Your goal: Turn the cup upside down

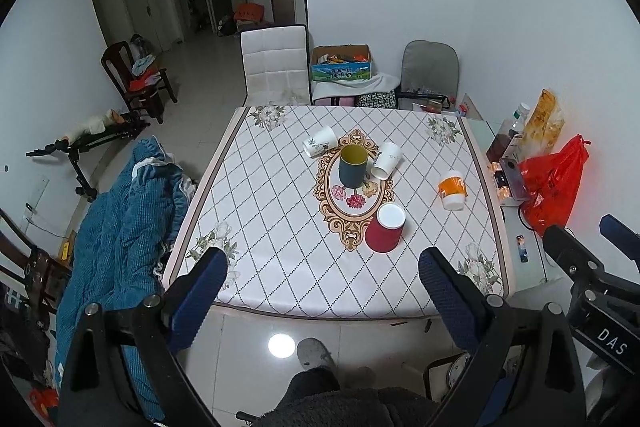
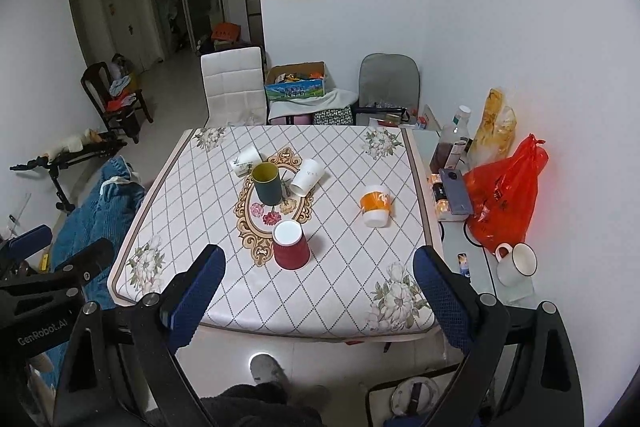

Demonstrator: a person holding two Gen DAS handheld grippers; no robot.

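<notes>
red cup [image 1: 385, 229] sits inverted, frame centre; green cup [image 1: 353, 166] upright, unflipped. left gripper [image 1: 322, 291] and right gripper [image 2: 318, 289] both spread, empty, ready.

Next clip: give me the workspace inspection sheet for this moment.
Surface: table under a diamond-patterned cloth.
Job's things: dark cup upright, mouth up; red cup and orange cup upside down; two white cups on their sides.
Clutter: red bag, bottle, mug on the side shelf.
Grippers: left tongs and right tongs open, empty, short of the table.
Cables: nothing seen.
Surroundings: white chair, blue blanket.
</notes>
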